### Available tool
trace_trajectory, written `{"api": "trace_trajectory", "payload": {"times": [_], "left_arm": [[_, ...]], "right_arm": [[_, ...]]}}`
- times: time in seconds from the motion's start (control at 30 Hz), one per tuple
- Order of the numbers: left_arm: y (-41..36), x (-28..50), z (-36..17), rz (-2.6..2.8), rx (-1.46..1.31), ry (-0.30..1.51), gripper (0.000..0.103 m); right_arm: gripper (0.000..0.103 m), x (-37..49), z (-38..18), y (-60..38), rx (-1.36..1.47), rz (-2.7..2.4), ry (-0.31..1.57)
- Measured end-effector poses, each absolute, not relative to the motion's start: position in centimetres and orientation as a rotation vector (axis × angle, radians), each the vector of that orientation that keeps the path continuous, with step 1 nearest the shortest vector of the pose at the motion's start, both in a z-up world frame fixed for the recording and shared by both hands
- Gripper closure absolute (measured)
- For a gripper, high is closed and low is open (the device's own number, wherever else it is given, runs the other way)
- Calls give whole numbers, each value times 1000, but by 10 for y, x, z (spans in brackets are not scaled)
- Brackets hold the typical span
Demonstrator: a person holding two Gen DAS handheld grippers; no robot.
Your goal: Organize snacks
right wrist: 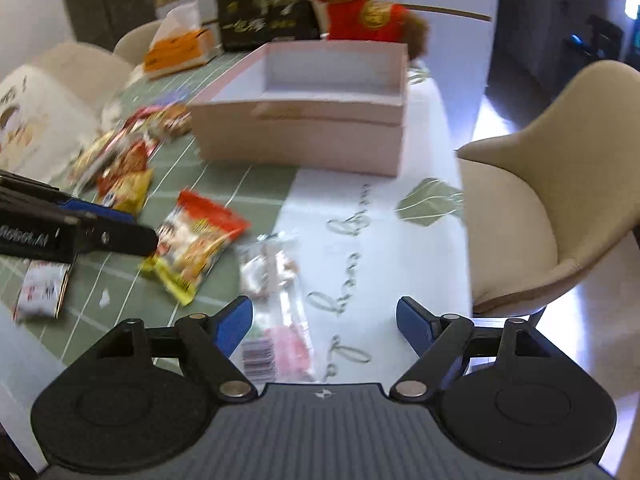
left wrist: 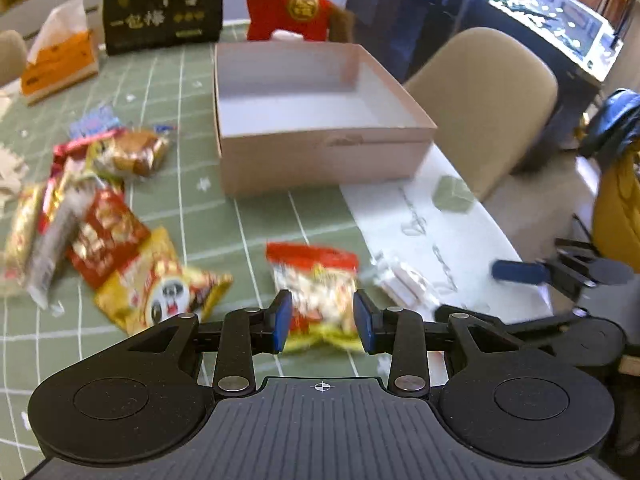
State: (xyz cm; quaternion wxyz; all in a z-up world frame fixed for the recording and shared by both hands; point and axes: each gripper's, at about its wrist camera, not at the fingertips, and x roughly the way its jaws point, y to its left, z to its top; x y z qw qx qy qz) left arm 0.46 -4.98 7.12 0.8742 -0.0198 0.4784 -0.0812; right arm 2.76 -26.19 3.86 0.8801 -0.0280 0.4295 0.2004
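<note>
A red-and-yellow snack packet (left wrist: 316,292) lies on the green grid mat; it also shows in the right wrist view (right wrist: 198,242). My left gripper (left wrist: 323,322) straddles its near end, blue pads on both sides with small gaps, partly open. A clear packet with pink print (right wrist: 276,304) lies on the white cloth between the wide-open fingers of my right gripper (right wrist: 324,324). The open pink box (left wrist: 316,120), empty, stands behind; it also shows in the right wrist view (right wrist: 316,120). A pile of several snack packets (left wrist: 100,220) lies at the left.
A tissue box (left wrist: 60,64), a black bag (left wrist: 162,8) and a red plush toy (left wrist: 292,4) stand at the table's far end. A beige chair (right wrist: 560,184) is beside the right table edge. A small white packet (right wrist: 42,292) lies near left.
</note>
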Motion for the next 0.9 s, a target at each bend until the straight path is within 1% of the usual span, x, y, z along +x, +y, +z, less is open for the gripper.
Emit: {"api": "trace_trajectory", "payload": {"times": [0.2,0.23,0.43,0.57,0.63,0.7,0.8,0.9], "left_arm": [[-93,8,49,-190,206,1025,64],[-97,8,45,-201,220,1040,62],[-106,8,38,-218,279,1041,58],[-97,10,42,-251,198,1041,54],[-84,10,48,-226,92,1015,54],[-73,9,53,-161,51,984,57],[-63,16,49,-139,-11,1021,57],[-65,20,46,-136,-6,1037,57]], "right_arm": [[23,29,36,-264,-49,393,897],[23,29,37,-265,-48,393,896],[23,30,35,-269,-31,375,902],[23,32,35,-272,-16,362,902],[23,32,35,-273,-9,357,904],[23,32,35,-272,-15,356,904],[23,32,34,-270,-25,360,902],[23,33,34,-270,-27,363,902]]}}
